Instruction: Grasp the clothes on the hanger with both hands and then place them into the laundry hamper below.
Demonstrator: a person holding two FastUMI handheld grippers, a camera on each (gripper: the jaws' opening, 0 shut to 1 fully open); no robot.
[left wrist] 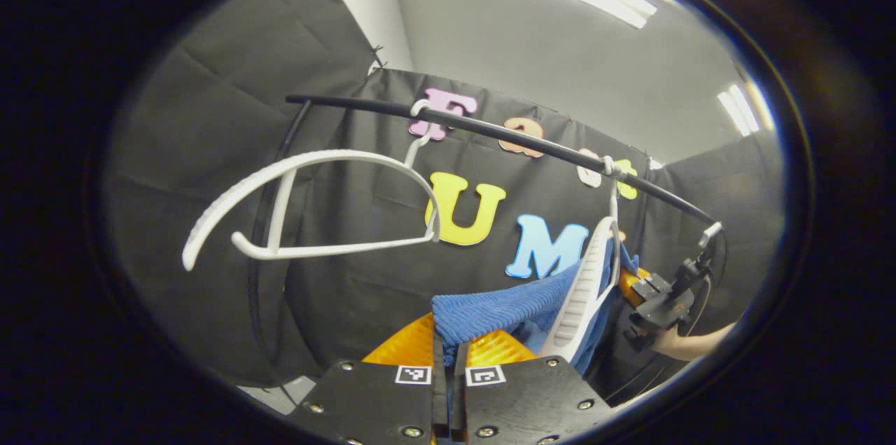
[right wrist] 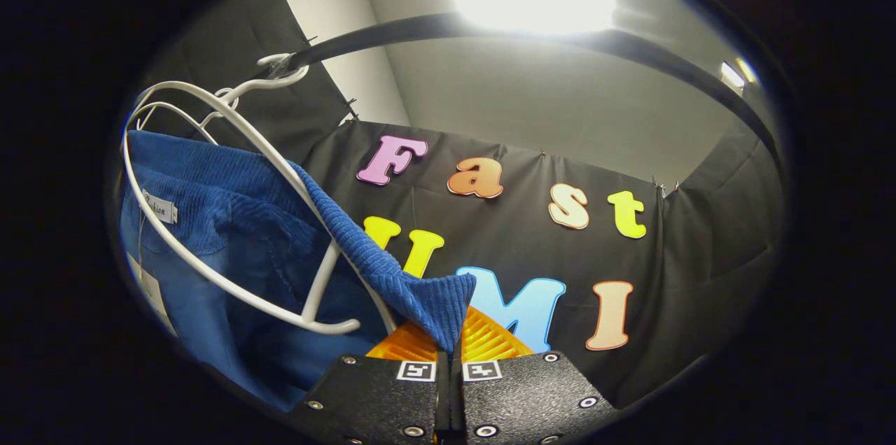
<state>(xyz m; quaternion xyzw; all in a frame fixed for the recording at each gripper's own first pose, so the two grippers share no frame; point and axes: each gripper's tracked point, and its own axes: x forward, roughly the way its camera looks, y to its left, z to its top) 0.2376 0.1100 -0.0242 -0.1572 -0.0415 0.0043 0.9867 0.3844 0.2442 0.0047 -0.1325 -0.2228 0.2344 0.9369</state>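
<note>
Both the left tool (left wrist: 449, 354) and the right tool (right wrist: 449, 350) are clamped on corners of the blue garment (right wrist: 231, 235) draped over the white hanger (right wrist: 231, 221) on the rail (left wrist: 490, 126), so a downward tug may snag or drag the hanger along.

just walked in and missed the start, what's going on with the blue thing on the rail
A person with a gripper in each hand is taking a blue garment off a white hanger on the black rail. The left gripper and right gripper are each shut on its fabric. An empty hanger hangs nearby.
</note>
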